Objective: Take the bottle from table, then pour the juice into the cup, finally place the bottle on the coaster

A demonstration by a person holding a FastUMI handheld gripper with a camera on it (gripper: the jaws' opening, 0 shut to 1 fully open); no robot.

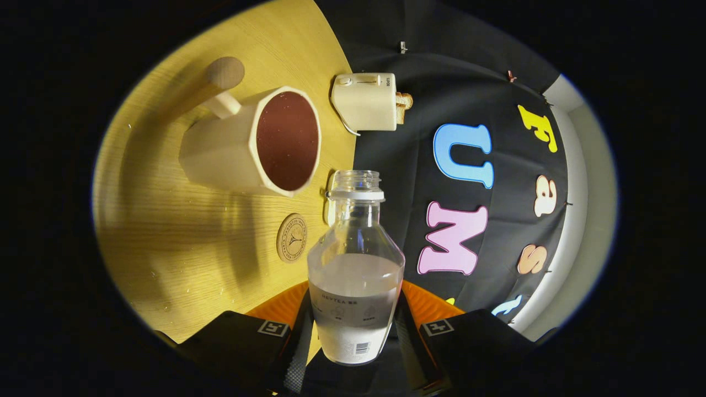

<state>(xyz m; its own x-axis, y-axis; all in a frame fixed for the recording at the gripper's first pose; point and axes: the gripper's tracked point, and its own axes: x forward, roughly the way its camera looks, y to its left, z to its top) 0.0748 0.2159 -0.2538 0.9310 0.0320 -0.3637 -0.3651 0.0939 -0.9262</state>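
A clear, uncapped bottle (354,275) half full of whitish juice sits between my two fingers, and my gripper (353,331) is shut on it. The whole view is rolled sideways, so the bottle is tipped over relative to the table. Its open mouth points just past the rim of a cream faceted cup (259,144) with a dark reddish inside. The cup stands on the wooden table (182,242) with its handle on the far side from the bottle. A small round cork coaster (292,237) lies on the table between the cup and the bottle.
A cream toaster (367,101) with a slice of bread sticking out stands at the table's edge beyond the cup. A round wooden knob (225,72) sits behind the cup's handle. Black cloth forms the booth wall behind the table.
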